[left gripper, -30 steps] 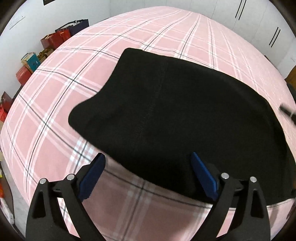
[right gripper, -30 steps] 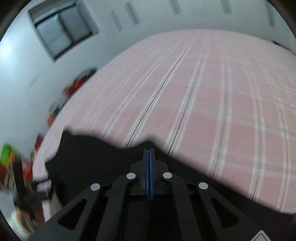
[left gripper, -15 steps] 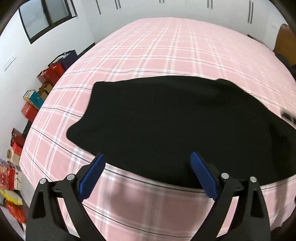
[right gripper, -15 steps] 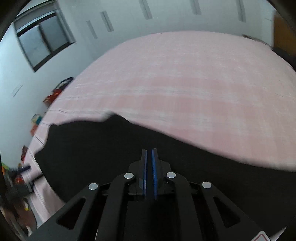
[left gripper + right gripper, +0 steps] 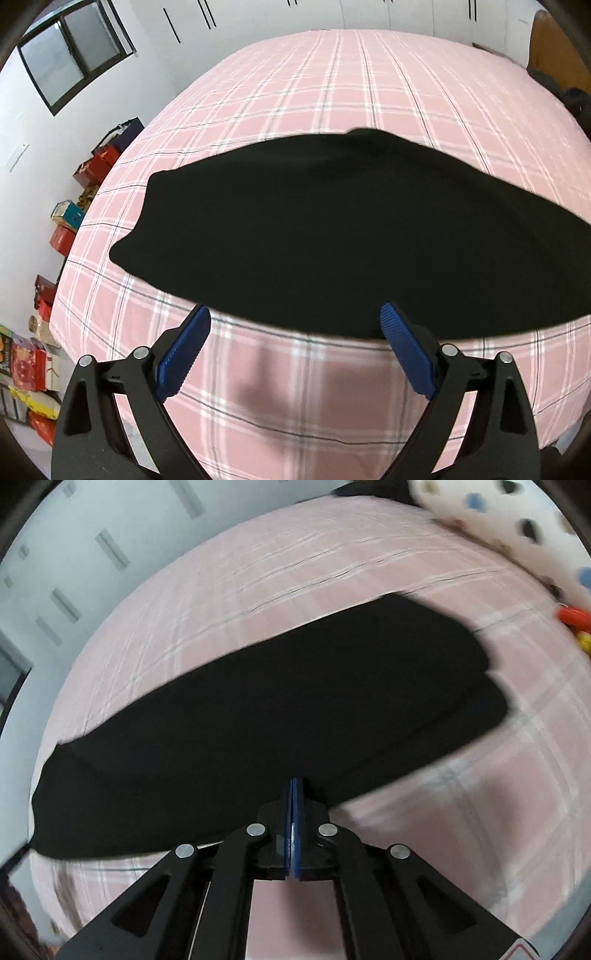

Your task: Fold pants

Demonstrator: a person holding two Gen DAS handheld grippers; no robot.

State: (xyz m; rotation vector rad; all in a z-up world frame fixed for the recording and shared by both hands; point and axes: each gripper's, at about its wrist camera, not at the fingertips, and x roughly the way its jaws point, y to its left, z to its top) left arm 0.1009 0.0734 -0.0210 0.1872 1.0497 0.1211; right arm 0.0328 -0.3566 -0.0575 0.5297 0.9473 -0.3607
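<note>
The black pants (image 5: 314, 229) lie flat as a long dark shape across the pink plaid bed (image 5: 332, 85). My left gripper (image 5: 295, 336) is open and empty, its blue pads (image 5: 184, 350) just short of the pants' near edge. In the right wrist view the pants (image 5: 258, 720) stretch from the lower left to the upper right. My right gripper (image 5: 294, 794) has its blue pads pressed together at the pants' near edge; whether cloth is pinched between them is not visible.
Coloured boxes and bags (image 5: 62, 229) line the floor along the white wall left of the bed. A window (image 5: 74, 62) is on that wall. A white spotted pillow or toy (image 5: 517, 528) lies at the bed's far right. White cupboards stand behind the bed.
Both views have swung right and pulled back, so the pants now show as one long flat shape. The left gripper stayed open; the right pads stayed together.
</note>
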